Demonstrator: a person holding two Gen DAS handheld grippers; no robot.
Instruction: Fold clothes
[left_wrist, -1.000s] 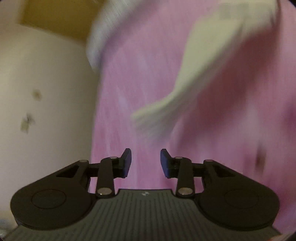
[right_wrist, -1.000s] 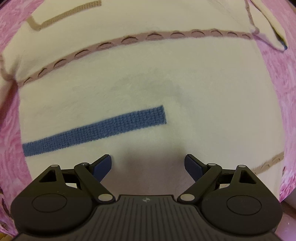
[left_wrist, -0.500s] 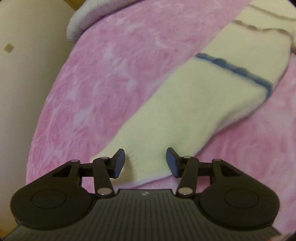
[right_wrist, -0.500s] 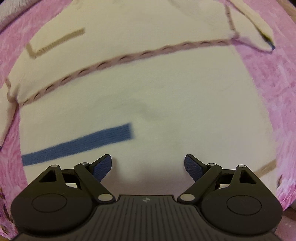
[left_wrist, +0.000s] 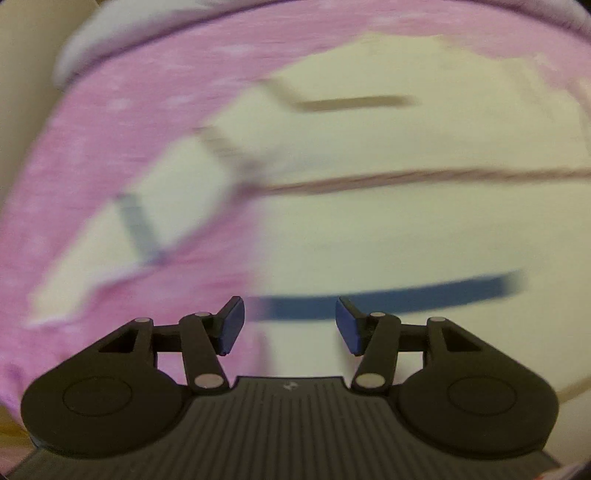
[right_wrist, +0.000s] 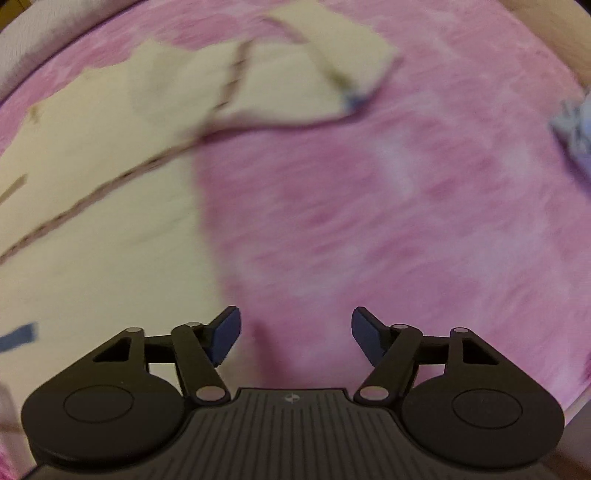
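A cream sweater (left_wrist: 406, 229) with brown and blue stripes lies flat on a pink blanket (left_wrist: 122, 122). Its left sleeve (left_wrist: 147, 221) stretches down to the left. My left gripper (left_wrist: 290, 326) is open and empty above the sweater's lower left edge, near the blue stripe (left_wrist: 406, 295). In the right wrist view the sweater (right_wrist: 96, 206) fills the left side, with its right sleeve (right_wrist: 332, 62) folded at the top. My right gripper (right_wrist: 295, 338) is open and empty over the blanket (right_wrist: 406, 206), just right of the sweater's edge.
A grey-white cover (left_wrist: 110, 48) lies along the far edge of the blanket, with a pale wall (left_wrist: 22, 74) to the left. A bluish-grey cloth (right_wrist: 574, 125) sits at the right edge of the right wrist view.
My left gripper has swung right from the sleeve end to the sweater's body and opened wider. My right gripper has moved right off the sweater, over the blanket. Both views are motion-blurred.
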